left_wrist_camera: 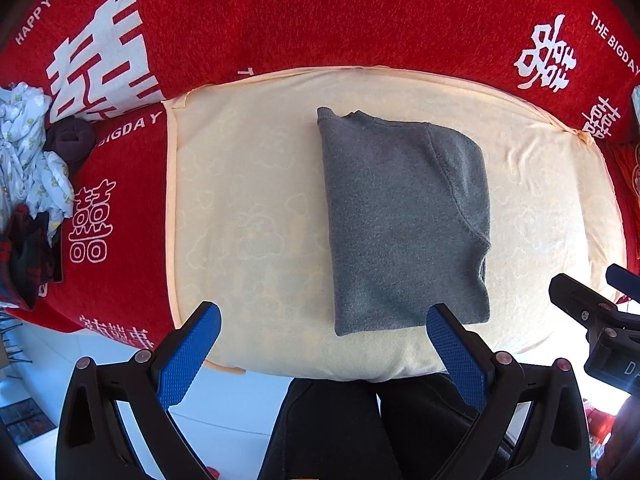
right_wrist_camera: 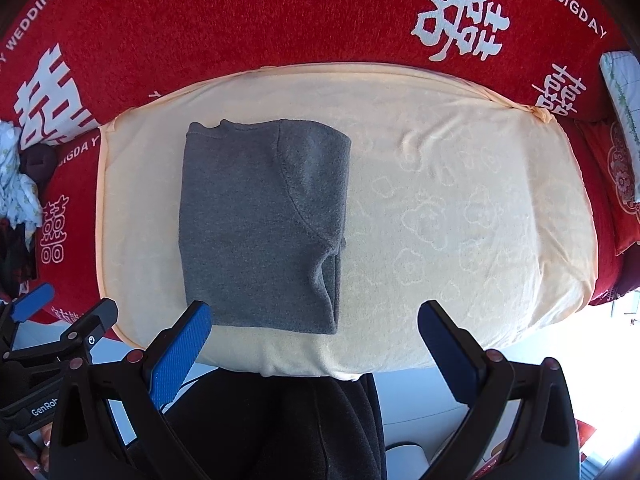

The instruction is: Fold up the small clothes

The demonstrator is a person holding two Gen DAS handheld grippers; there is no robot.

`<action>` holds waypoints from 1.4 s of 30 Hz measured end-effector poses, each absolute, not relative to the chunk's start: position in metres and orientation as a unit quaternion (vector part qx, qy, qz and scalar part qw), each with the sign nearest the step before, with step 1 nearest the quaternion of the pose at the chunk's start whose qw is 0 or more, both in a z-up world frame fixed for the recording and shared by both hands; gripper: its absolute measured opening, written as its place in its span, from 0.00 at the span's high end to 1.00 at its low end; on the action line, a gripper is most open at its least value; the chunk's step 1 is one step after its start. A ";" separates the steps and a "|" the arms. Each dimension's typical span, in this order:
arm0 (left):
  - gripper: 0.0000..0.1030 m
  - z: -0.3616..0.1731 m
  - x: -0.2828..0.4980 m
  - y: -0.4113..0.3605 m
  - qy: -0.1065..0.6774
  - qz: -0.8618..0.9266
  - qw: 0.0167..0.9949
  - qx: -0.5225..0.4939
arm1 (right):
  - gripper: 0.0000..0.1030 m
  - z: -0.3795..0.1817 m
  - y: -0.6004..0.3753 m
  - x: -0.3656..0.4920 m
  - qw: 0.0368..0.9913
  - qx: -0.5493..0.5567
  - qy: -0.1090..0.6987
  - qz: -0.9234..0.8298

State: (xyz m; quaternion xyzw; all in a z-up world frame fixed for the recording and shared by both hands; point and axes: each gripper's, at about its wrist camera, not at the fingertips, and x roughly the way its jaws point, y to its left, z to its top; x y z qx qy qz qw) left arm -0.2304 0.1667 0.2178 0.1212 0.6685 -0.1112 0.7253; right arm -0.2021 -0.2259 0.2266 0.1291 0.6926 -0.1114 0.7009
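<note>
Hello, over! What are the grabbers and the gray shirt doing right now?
Left gripper open, empty. Right gripper open, empty. Gray shirt folded, flat on cream towel. Nothing in the way.

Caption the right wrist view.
Open right gripper poised before a folded grey sweater on a cream towel.

red sofa cover (left_wrist_camera: 320,20) | cream towel (left_wrist_camera: 248,200) | white floor (left_wrist_camera: 240,400) | dark trousers (right_wrist_camera: 280,420)
</note>
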 end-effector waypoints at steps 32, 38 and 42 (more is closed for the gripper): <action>0.00 0.217 -0.230 0.166 0.667 -0.110 0.726 0.127 | 0.00 0.228 -0.221 -0.195 0.702 0.114 0.694 -0.109; 0.00 0.217 -0.229 0.165 0.667 -0.111 0.726 0.130 | 0.00 0.227 -0.222 -0.193 0.700 0.113 0.697 -0.109; 0.00 0.216 -0.229 0.164 0.667 -0.113 0.725 0.132 | 0.00 0.226 -0.221 -0.193 0.700 0.112 0.697 -0.109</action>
